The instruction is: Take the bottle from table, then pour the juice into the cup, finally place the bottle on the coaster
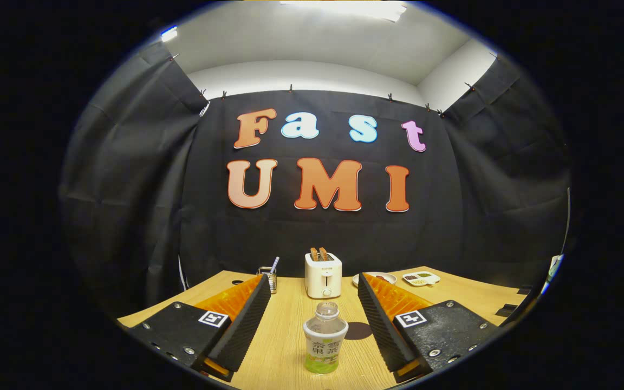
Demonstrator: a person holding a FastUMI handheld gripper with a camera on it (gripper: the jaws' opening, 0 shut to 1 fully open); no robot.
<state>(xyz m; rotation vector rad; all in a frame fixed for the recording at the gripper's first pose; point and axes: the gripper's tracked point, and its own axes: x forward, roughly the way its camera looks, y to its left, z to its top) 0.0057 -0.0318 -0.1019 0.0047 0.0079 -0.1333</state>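
So the counter (pixel 290 336) is light wood with a visible grain, and it runs back to a black cloth wall that wraps around the booth on three sides, clipped up along the top. Above the cloth there's a white wall and ceiling with a bright light strip.

At the far end of the counter sits a small white toaster (pixel 323 275) with two slices of toast poking out the top. Left of it is a little metal rack (pixel 268 275) with a pale stick leaning out of it. Right of the toaster there's a round plate (pixel 375 278), partly hidden behind my right finger, and farther right a small white divided dish (pixel 421 278) with dark and greenish bits in it.

The bottle (pixel 325 338) is standing upright on the counter, near me. It's a small clear plastic one with no cap on, a white and green label wrapped around it, and yellowish-green juice down at the bottom. Just behind it to the right is a dark round coaster (pixel 358 330), lying flat.

My tongs (pixel 313 311) are wide open, level over the counter, pointing straight at the toaster. The bottle sits between the two ribbed black fingers (pixel 247 325), touching neither, with clear counter on both sides.
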